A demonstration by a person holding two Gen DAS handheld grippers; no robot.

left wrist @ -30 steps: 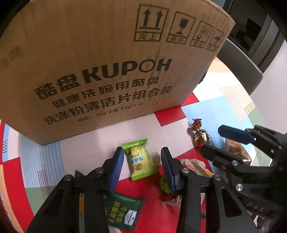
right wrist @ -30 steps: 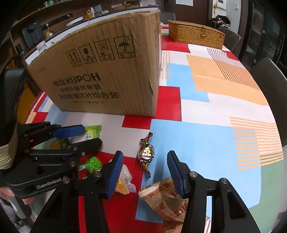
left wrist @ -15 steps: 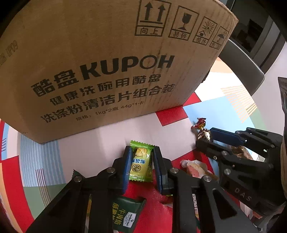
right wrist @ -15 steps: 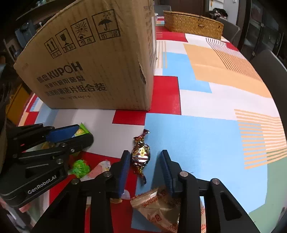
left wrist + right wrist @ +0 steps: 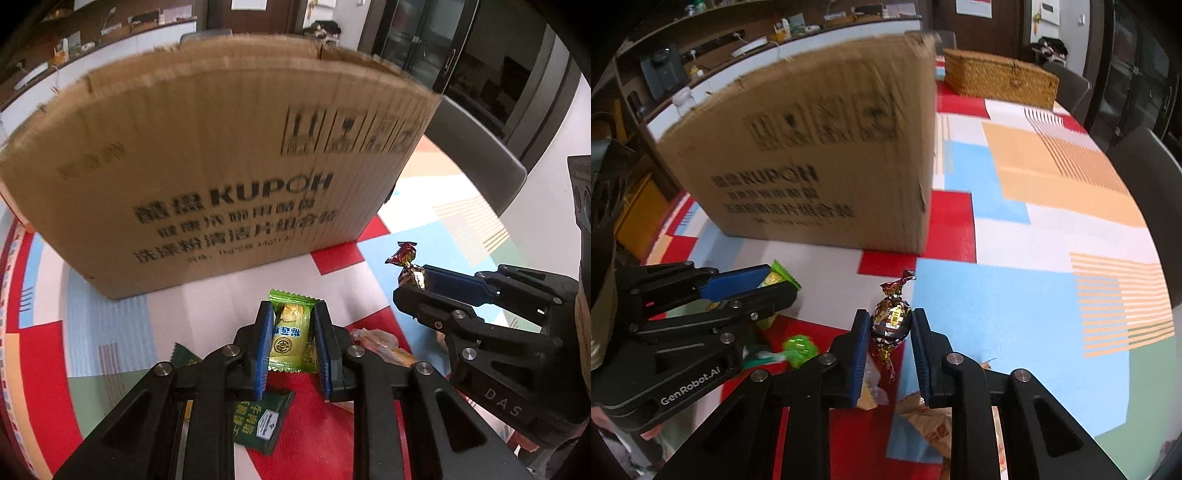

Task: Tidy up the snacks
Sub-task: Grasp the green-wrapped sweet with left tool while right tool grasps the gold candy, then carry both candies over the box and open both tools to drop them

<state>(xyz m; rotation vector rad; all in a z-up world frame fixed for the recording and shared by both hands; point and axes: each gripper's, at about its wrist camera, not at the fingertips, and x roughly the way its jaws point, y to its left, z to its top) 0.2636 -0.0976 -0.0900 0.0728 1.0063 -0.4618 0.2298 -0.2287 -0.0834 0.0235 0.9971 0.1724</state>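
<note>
A green-wrapped candy point(image 5: 290, 332) sits between the blue pads of my left gripper point(image 5: 291, 314), which is shut on it and holds it above the patterned tablecloth. In the right wrist view the same left gripper point(image 5: 781, 282) shows at the left with the green candy point(image 5: 781, 275) sticking out. A brown and gold foil candy point(image 5: 892, 326) is squeezed between the pads of my right gripper point(image 5: 888, 315), whose jaws are closing on it. From the left wrist view, the right gripper point(image 5: 412, 282) shows at the right with the foil candy point(image 5: 404, 256) at its tips. A big cardboard box point(image 5: 207, 177) stands just behind.
On the cloth below lie a dark green packet point(image 5: 262, 421), a small bright green candy point(image 5: 798, 347), a clear orange wrapper point(image 5: 376, 341) and a brown snack packet point(image 5: 923, 417). A wicker basket point(image 5: 997, 79) stands far back. Grey chairs point(image 5: 476, 162) flank the table.
Both grippers went from open around their candies to closed on them. Both have since risen with the candies, and the box's top rim has come into sight.
</note>
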